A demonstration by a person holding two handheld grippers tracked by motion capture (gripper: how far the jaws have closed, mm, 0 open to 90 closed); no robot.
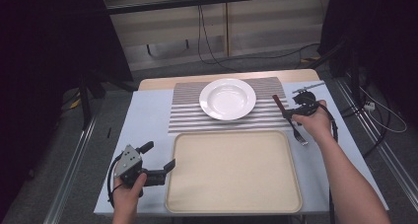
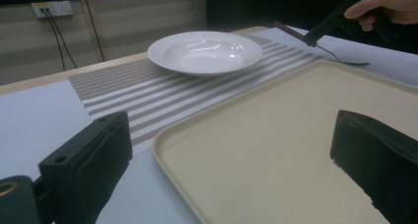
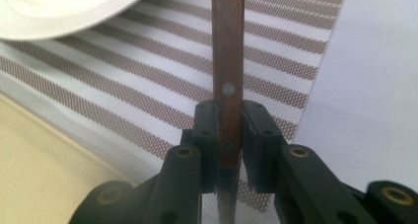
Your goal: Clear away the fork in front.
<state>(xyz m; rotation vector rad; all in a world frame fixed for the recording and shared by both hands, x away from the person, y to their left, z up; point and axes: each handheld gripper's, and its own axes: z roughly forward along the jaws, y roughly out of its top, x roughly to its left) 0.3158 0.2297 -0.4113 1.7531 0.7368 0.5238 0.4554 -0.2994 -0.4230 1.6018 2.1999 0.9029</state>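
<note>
Slippage is the risk: the right hand-held gripper [image 1: 291, 114] clamps only the fork [image 1: 288, 119] handle's middle, so it could pivot; the left hand-held gripper [image 1: 158, 159] hangs released.

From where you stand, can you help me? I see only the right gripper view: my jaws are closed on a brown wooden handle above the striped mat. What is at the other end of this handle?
Observer: It is a fork; the high view shows metal tines pointing toward the person, beside the tray's right edge.
Operator: Is the tray empty?
Observer: Yes, the beige tray holds nothing.
Operator: Where is the left gripper?
Observer: The left gripper is at the tray's left edge, jaws open, holding nothing.
Operator: Is anything on the plate?
Observer: No, the white plate on the striped mat is bare.
</note>
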